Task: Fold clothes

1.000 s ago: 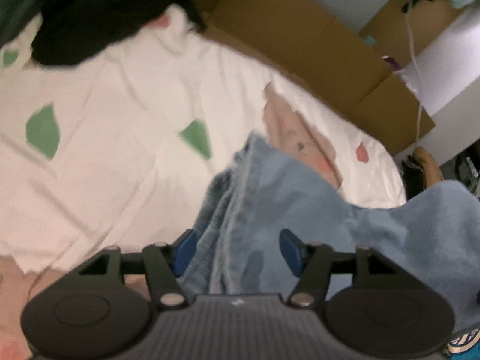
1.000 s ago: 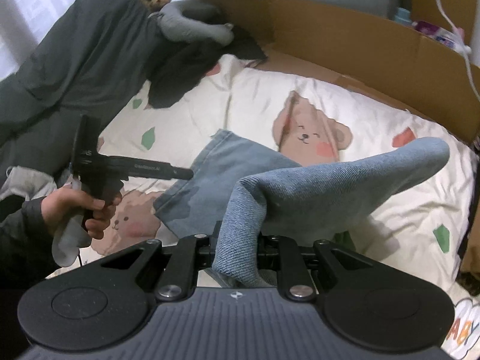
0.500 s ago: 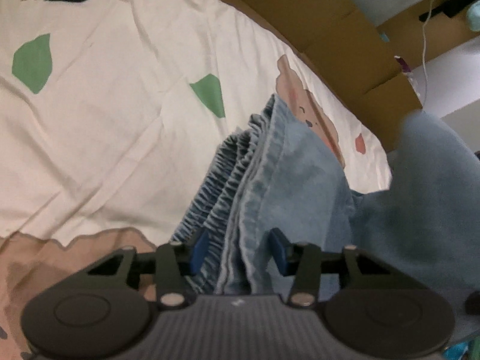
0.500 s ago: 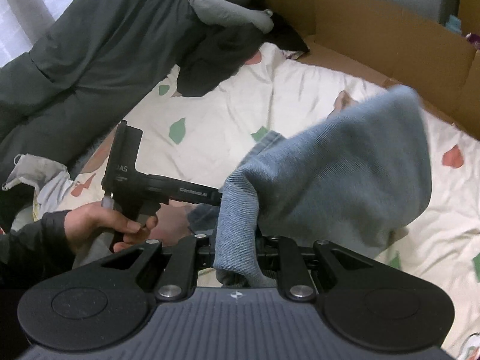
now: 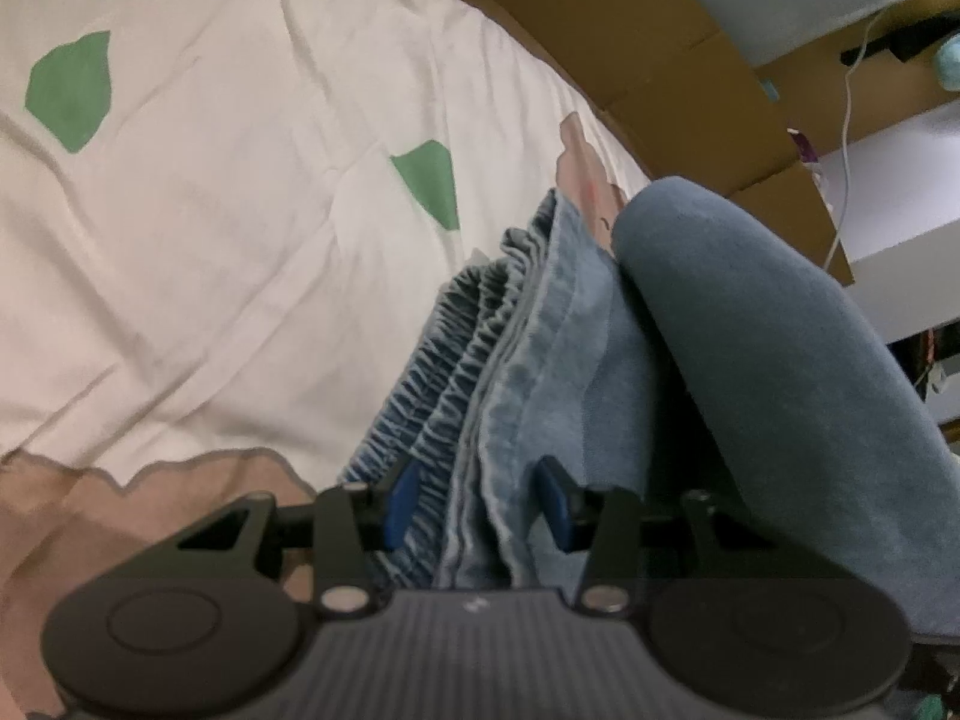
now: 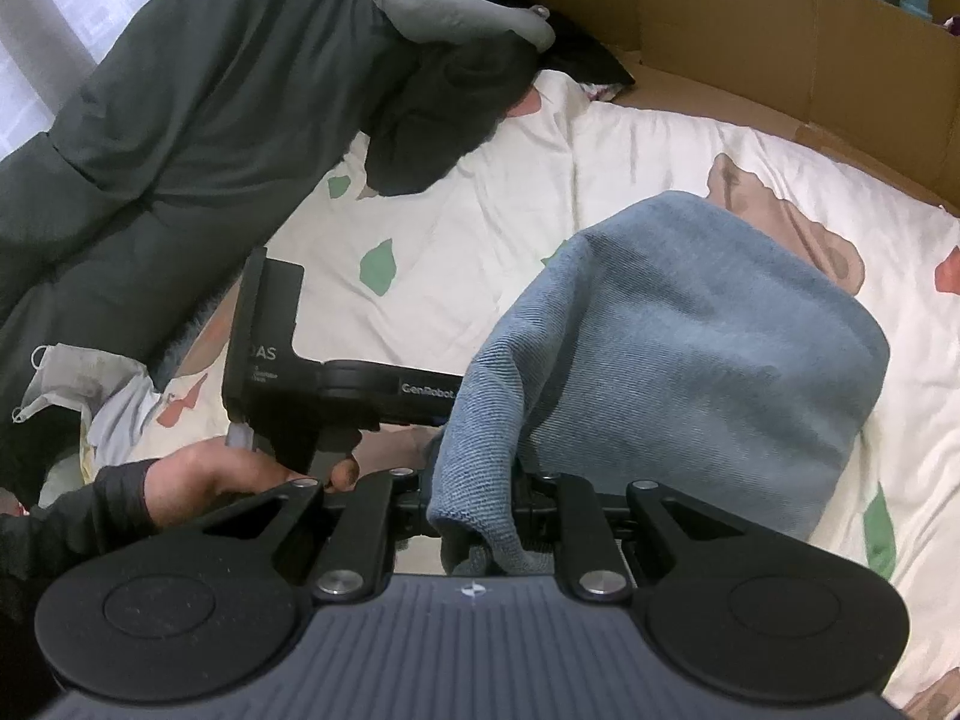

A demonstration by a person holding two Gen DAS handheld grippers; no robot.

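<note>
Left gripper (image 5: 477,501), as I see it through its own camera: blue pads (image 5: 401,503) set at a middling width on either side of the gathered elastic waistband of the blue jeans (image 5: 516,372). Its jaws have just been closing, with the waistband and several denim layers between them; I cannot tell whether the pads press on the cloth.

Right gripper (image 6: 474,516), through its own camera: jaws drawn narrow and clamped on an edge of the jeans (image 6: 678,360). From that grip the denim rises and domes over in a rounded fold away from the camera.

All places below are given relative to the jeans. The garment lies on a cream bedsheet (image 5: 240,210) printed with green patches and bear figures. In the right wrist view the left gripper (image 6: 336,384) shows as a black body just left of the jeans, its nose touching the denim, held by the person's left hand (image 6: 234,474) in a dark sleeve. Beyond the jeans on the left side lies a dark grey duvet (image 6: 180,120). Behind the jeans, at the far edge of the sheet, stands a brown cardboard wall (image 6: 780,42).
</note>
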